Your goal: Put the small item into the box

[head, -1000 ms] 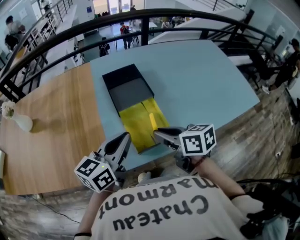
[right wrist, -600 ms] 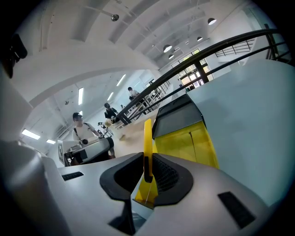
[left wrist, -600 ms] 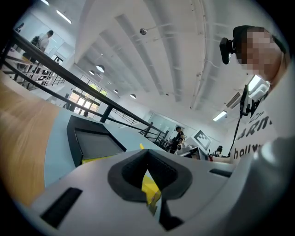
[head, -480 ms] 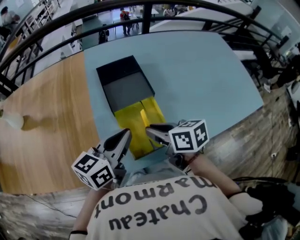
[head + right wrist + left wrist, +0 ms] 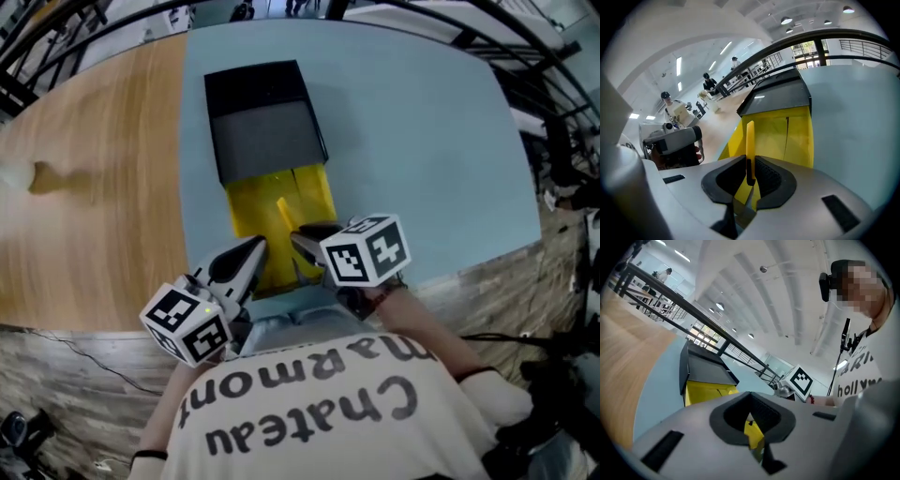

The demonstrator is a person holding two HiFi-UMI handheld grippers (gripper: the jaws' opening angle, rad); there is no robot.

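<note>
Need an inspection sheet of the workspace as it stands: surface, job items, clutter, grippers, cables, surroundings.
Surface: wood part on the left, pale blue part on the right.
Job's things: black box open, yellow flaps folded out toward the person; yellow strip.
Clutter: pale blurred object on the wood.
Grippers: right gripper shut on the yellow strip over the flaps; left gripper jaws nearly together, yellow in the gap, grip unclear.
Cables: black cable, lower right.
Surroundings: black railing.

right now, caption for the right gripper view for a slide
Right hand-held gripper clamps a thin upright yellow strip before the black box and its open yellow flaps.
</note>
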